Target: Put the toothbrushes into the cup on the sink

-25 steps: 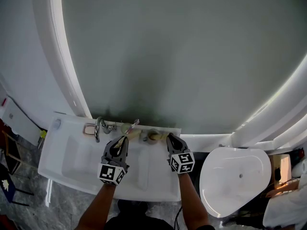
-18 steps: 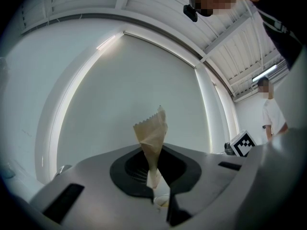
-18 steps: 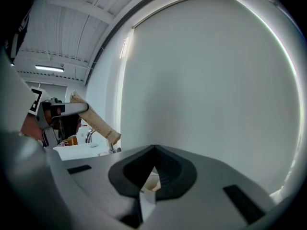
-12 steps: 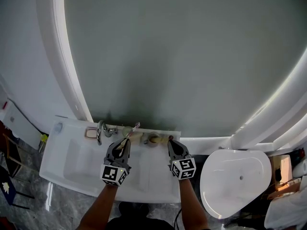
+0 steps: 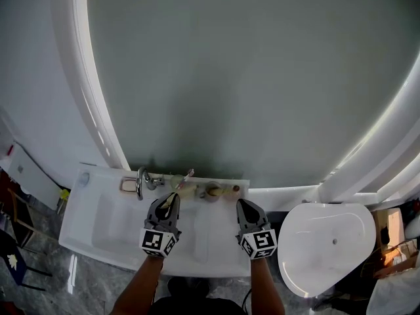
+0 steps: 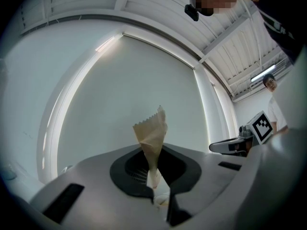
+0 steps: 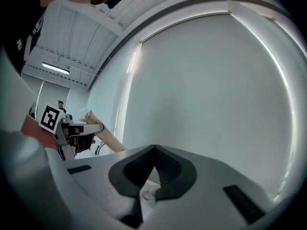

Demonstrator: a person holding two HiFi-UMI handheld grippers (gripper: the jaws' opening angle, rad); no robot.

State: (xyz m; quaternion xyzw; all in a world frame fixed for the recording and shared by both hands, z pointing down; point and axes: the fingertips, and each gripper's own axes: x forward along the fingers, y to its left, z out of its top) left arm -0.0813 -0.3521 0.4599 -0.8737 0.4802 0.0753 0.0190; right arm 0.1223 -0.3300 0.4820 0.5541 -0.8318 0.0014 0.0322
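Observation:
In the head view my left gripper (image 5: 168, 200) hovers over the white sink (image 5: 105, 231), just in front of the cup (image 5: 176, 183) on the back ledge. A toothbrush (image 5: 188, 174) sticks out of that cup. The left gripper (image 6: 160, 200) is shut on a toothbrush in a tan paper wrapper (image 6: 151, 138), which stands up between its jaws. The right gripper view shows the same wrapper (image 7: 108, 139) from the side. My right gripper (image 5: 244, 205) is near the sink's right end, drawn back from the ledge. It (image 7: 146, 195) is shut with nothing in it.
A chrome faucet (image 5: 140, 181) stands at the back left of the sink. A round holder (image 5: 211, 189) and a small brown item (image 5: 235, 188) sit on the ledge to the right of the cup. A white toilet (image 5: 328, 251) stands to the right. A large oval mirror fills the wall above.
My right gripper has pulled back from the ledge toward me and a little right. The left gripper has stayed where it was, still holding the wrapped toothbrush.

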